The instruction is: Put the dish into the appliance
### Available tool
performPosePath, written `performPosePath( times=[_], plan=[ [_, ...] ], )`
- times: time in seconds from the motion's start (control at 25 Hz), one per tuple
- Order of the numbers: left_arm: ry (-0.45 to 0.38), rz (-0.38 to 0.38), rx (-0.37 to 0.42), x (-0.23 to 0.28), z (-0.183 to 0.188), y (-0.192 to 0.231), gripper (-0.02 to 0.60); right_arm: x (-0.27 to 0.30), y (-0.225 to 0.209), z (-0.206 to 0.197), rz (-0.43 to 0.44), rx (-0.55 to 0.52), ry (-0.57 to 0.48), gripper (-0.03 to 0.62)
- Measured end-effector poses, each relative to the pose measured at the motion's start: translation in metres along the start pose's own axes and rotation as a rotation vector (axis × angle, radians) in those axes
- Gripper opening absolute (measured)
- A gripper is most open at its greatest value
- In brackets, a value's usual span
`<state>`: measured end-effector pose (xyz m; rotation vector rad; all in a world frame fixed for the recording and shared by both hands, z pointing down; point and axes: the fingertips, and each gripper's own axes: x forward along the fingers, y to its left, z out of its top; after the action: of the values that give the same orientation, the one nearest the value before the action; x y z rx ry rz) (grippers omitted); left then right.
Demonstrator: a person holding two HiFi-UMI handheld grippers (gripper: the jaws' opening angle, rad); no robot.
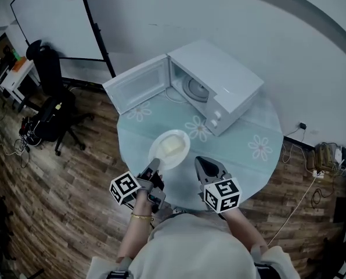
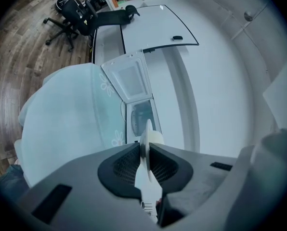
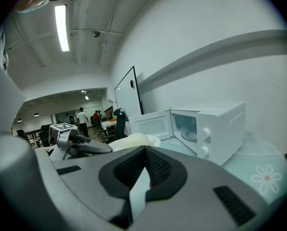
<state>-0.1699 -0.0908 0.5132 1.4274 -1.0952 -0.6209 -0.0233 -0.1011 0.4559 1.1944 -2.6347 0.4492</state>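
Note:
A white plate (image 1: 169, 149) with a pale mound of food on it hangs just above the round glass table (image 1: 248, 156). My left gripper (image 1: 155, 167) is shut on its near rim. In the left gripper view the plate's edge (image 2: 146, 141) stands pinched between the two pads. Beyond it is the white microwave (image 1: 219, 86), its door (image 1: 138, 85) swung wide open to the left and its turntable visible inside. My right gripper (image 1: 203, 163) hovers beside the plate, jaws shut with nothing in them (image 3: 144, 150). From the right gripper view, the plate (image 3: 134, 141) sits left of the microwave (image 3: 215, 126).
A black office chair (image 1: 51, 103) and a whiteboard (image 1: 51, 22) stand on the wooden floor to the left. Cables and a power strip (image 1: 324, 156) lie at the right by the wall. People (image 3: 81, 117) stand far off in the room.

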Motion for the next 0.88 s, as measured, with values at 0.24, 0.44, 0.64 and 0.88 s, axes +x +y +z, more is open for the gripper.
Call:
performPosePath(
  times=[0.24, 0.44, 0.64, 0.88],
  plan=[
    [0.023, 0.000, 0.007, 0.033, 0.026, 0.002, 0.049, 0.032, -0.013, 0.010, -0.020, 0.011, -0.005, 0.005],
    [0.052, 0.001, 0.003, 0.057, 0.039, 0.006, 0.049, 0.052, -0.021, 0.012, -0.037, 0.020, 0.005, 0.005],
    [0.078, 0.001, -0.002, 0.079, 0.050, 0.009, 0.049, 0.062, -0.024, 0.012, -0.054, 0.022, 0.021, 0.006],
    [0.105, -0.003, -0.001, 0.111, 0.059, 0.011, 0.049, 0.068, -0.031, 0.010, -0.069, 0.023, 0.043, 0.006]
  ],
)
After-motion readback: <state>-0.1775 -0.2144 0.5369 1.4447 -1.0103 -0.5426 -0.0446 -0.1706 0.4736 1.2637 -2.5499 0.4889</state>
